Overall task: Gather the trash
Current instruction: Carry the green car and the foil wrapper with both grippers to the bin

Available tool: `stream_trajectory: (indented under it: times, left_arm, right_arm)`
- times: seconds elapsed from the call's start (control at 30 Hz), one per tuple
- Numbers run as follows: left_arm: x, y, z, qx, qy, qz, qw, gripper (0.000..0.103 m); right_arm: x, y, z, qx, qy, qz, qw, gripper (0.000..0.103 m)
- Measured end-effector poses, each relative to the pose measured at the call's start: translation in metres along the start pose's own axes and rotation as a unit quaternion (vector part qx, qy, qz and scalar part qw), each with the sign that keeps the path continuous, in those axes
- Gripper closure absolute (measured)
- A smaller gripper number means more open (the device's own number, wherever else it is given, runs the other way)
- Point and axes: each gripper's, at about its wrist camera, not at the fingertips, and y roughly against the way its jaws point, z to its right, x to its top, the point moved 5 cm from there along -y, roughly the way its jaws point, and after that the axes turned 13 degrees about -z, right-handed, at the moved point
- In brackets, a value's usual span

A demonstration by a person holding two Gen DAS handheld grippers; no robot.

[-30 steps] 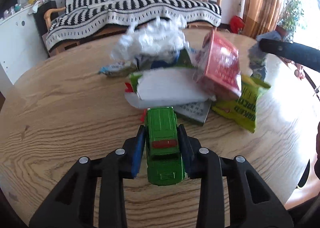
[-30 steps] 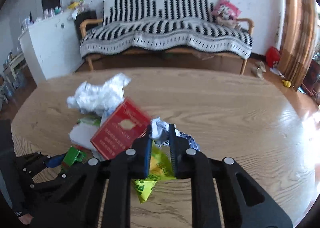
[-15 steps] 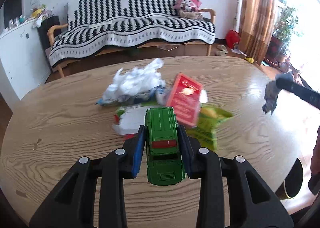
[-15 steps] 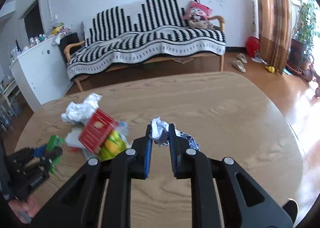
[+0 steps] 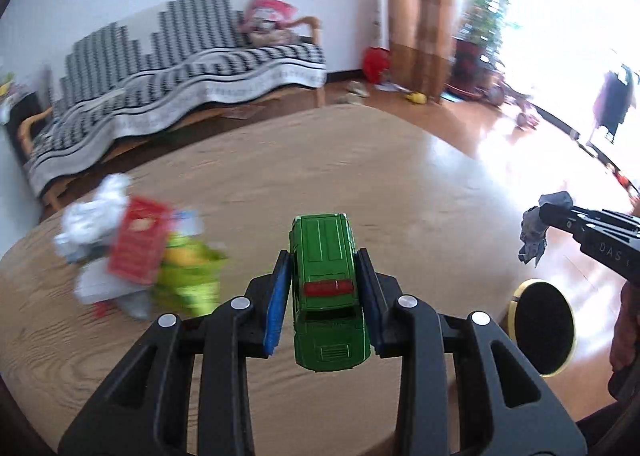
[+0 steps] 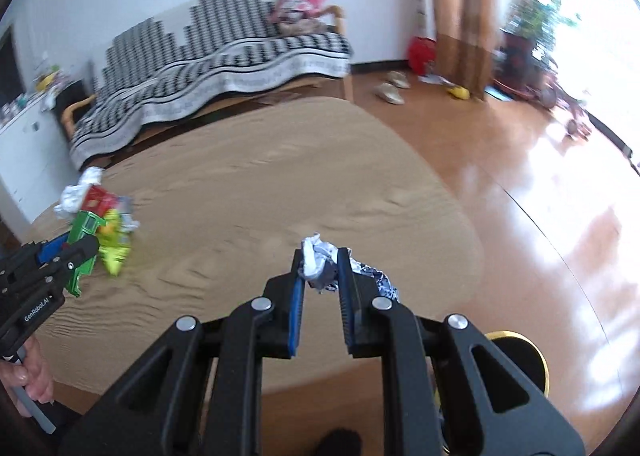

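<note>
Looking along the left gripper (image 5: 323,288), a green toy car (image 5: 326,288) is seen pinched between its pads above the wooden table (image 5: 360,176); the blurred trash pile (image 5: 136,252) lies left. Along the right gripper (image 6: 320,276), crumpled paper (image 6: 318,262) is clamped; a bin (image 6: 520,356), seemingly, is shown below.

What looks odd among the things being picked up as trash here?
The left gripper is shut on a green toy car, which hardly looks like trash. The right gripper holds a crumpled wrapper, which fits. The rest of the litter pile lies on the table.
</note>
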Motion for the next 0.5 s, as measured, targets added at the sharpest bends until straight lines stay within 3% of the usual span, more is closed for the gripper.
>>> stream_trajectory:
  times: [0.23, 0.5]
  left_arm:
    - [0.003, -0.031, 0.133, -0.077, -0.078, -0.023, 0.9937, 0.071]
    - [-0.022, -0.069, 0.266, -0.184, -0.140, -0.071, 0.9703, 0.070]
  right_arm:
    - [-0.048, 0.006, 0.119, -0.041, -0.096, -0.023, 0.994, 0.087]
    - [-0.121, -0.014, 0.232, -0.068, -0.192, -0.092, 0.975, 0.087]
